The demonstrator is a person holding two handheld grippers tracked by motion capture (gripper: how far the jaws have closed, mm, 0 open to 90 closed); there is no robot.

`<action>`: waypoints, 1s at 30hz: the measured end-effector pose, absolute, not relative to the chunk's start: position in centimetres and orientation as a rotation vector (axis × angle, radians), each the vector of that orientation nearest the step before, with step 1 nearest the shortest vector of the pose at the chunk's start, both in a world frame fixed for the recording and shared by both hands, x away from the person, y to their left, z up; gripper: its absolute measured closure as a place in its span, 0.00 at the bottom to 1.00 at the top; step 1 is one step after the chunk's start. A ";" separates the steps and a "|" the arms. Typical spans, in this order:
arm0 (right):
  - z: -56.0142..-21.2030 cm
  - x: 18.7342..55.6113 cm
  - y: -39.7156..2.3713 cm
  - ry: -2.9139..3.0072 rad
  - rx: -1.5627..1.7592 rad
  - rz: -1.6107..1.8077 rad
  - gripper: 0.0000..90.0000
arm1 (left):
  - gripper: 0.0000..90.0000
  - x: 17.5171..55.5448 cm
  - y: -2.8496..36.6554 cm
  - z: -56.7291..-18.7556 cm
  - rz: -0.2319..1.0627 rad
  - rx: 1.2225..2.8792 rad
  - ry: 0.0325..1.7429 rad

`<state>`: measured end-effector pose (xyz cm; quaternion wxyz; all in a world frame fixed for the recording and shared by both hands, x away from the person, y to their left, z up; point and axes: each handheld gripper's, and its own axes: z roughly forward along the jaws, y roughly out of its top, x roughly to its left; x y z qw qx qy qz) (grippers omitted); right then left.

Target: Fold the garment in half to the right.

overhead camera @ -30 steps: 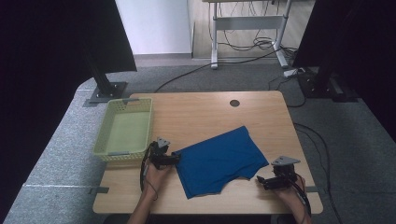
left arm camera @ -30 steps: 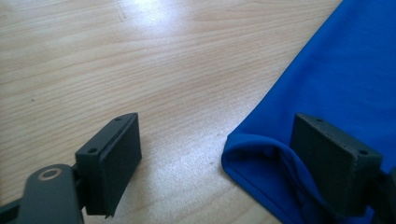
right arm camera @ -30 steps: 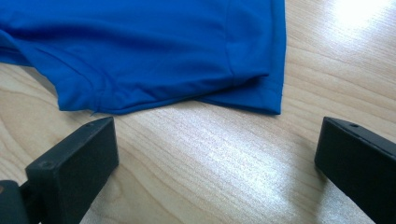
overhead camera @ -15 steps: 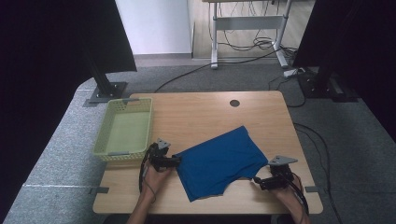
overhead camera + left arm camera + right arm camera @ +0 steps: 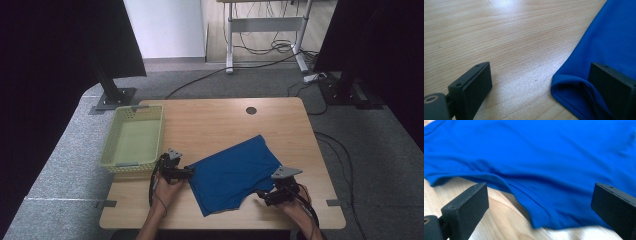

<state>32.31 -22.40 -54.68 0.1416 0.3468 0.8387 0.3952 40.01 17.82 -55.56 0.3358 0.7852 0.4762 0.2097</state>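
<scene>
On the near half of the wooden surface (image 5: 210, 125) the blue shorts (image 5: 232, 172) lie flat, and with the left tool (image 5: 186, 173) just spread off their corner and the right tool (image 5: 263, 197) spread at the hem, each should bite only the fold's edge.

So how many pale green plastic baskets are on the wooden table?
1: the pale green plastic basket sits at the wooden table's left edge, beside the blue cloth.
</scene>
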 end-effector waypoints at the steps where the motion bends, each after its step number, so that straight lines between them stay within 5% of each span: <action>1: -54.7 32.3 -21.2 2.451 0.965 1.143 0.02 | 0.05 40.0 17.8 -55.6 0.547 2.048 1.245; 30: -54.9 31.5 -11.4 2.639 0.626 1.175 0.07 | 0.05 40.0 17.8 -55.6 0.548 2.043 1.248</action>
